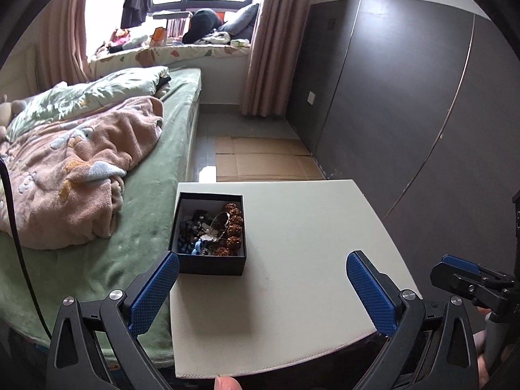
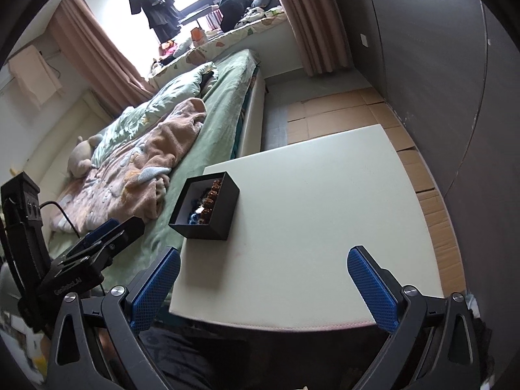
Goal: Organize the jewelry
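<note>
Both grippers hang over the near edge of the table, and both are wide open with nothing between the blue pads. On the left gripper (image 1: 262,273) the left pad reaches almost to the near left corner of the black jewelry box (image 1: 209,232), so this gripper is the nearer one. The right gripper (image 2: 264,269) is farther from the box and more to its right; in the left wrist view its closest finger shows only at the right border.

Taking the box as landmark: the white table (image 1: 308,227) carries it at the left edge, close to the far left corner, and the rest of the top, to the right of the box and in front of it, is bare. Left of the box lies the green bed (image 1: 146,195) with a pink blanket (image 1: 81,169).

Inside the open box I see a ring of brown carved beads (image 1: 232,227) along the right wall, dark stone beads (image 1: 191,224) on the left, a silver butterfly piece (image 1: 208,230) in the middle, and blue beads (image 1: 195,247) at the near wall. They are tangled together.

From the left jaws the box lies ahead and a little left. I judge that the next move is a short reach forward and down into the box by the left gripper. The box is nearly square, so no long axis decides the approach.
</note>
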Action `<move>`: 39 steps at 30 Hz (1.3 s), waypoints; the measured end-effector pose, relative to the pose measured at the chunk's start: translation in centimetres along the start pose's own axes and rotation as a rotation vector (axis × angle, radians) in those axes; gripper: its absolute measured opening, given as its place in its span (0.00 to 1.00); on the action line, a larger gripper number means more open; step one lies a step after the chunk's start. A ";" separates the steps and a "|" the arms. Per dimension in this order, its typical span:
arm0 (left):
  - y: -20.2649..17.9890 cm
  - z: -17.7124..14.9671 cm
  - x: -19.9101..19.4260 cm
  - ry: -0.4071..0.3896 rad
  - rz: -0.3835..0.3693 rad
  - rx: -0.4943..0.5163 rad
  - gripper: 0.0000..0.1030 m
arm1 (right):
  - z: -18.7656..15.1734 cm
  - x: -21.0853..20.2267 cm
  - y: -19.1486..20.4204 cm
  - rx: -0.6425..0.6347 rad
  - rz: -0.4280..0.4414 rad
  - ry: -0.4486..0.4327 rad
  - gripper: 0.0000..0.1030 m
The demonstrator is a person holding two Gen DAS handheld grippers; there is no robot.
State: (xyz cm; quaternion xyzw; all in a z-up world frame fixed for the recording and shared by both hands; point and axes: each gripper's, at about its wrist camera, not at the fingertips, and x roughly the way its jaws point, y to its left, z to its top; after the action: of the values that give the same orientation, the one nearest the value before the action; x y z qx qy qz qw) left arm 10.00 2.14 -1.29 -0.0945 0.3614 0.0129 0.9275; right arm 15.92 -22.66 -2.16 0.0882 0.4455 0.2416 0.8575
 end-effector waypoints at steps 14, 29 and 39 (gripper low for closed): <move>1.0 -1.1 -2.9 -0.126 0.059 -0.027 1.00 | -3.6 -2.4 -0.6 -0.022 -0.051 -0.054 1.00; 0.3 -1.5 -3.0 -0.122 0.082 0.016 1.00 | -4.1 -2.3 0.1 -0.064 -0.086 -0.033 1.00; -0.2 -1.7 -3.2 -0.129 0.095 0.032 1.00 | -4.1 -2.2 0.2 -0.064 -0.090 -0.029 1.00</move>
State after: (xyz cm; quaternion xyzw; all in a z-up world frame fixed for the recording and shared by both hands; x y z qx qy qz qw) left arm 6.58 1.76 -0.33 -0.0615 0.3053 0.0570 0.9486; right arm 11.45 -23.82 -2.94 0.0440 0.4284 0.2158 0.8763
